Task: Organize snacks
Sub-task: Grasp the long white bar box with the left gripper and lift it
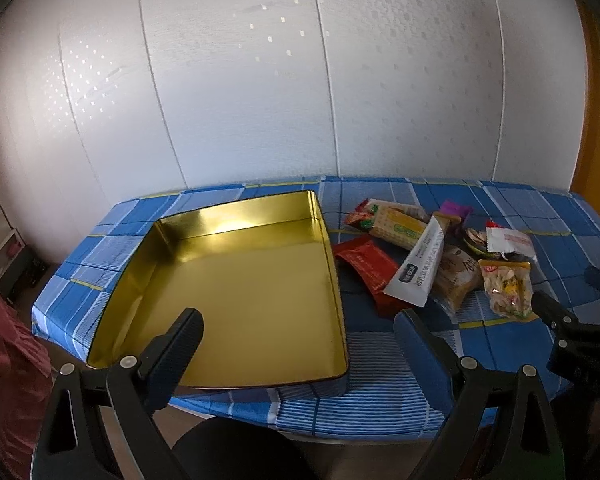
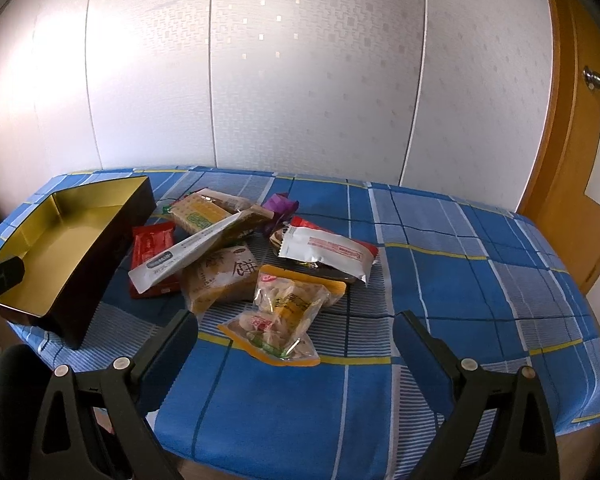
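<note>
gold-lined tin (image 1: 236,280) at the table's left edge is seen empty. snack packets (image 2: 236,256) are all piled mid-table beside it. left gripper (image 1: 300,344) and right gripper (image 2: 296,344) are held spread, nothing gripped. sorting judged unstarted.

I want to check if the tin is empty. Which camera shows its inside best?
The left wrist view: the gold tin lies directly ahead, whole floor visible and bare. The right wrist view shows it obliquely at the left edge, partly cut off.
</note>
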{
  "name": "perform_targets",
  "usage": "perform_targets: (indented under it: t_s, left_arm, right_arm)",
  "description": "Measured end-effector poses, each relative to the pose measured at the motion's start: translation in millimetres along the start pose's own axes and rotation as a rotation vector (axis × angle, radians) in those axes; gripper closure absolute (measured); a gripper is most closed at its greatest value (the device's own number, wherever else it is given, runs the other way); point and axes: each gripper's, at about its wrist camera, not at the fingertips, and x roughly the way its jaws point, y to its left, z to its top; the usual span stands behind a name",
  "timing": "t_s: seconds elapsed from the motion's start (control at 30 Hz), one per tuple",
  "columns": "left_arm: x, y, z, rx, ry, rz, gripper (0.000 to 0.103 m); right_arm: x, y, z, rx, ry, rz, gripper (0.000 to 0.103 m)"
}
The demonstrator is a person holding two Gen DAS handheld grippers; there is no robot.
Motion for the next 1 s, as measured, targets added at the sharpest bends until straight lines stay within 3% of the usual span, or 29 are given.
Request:
perform_targets:
  t_s: [0.2,0.43,0.67,0.73,0.93,1.0]
  left_arm:
    - [11,-9,6,0.026,0.032,-0.046,0.007]
    - [47,-34,40,0.107,0.120,-0.213,0.044]
    - [106,-85,63,0.244,0.205,-0.248,0.044]
    - [120,-101,66,0.276,0.224,-0.261,0.044]
    - [151,-130,66,0.304,0.287,-0.317,0.039]
    - [158,-133,64,0.294,0.284,-0.315,0.050]
  right_arm:
    - [5,-15,-2,0.036,0.011,0.018,0.003]
    - [14,-37,-6,0.100,0.039,0.035,0.003]
    - [16,-46,-10,0.104,0.041,0.049,0.004]
    - [17,-49,-11,0.106,0.042,0.054,0.009]
    - [24,-57,-15,0.121,0.060,0.061,0.011]
    - [25,-58,-15,0.124,0.063,0.068,0.020]
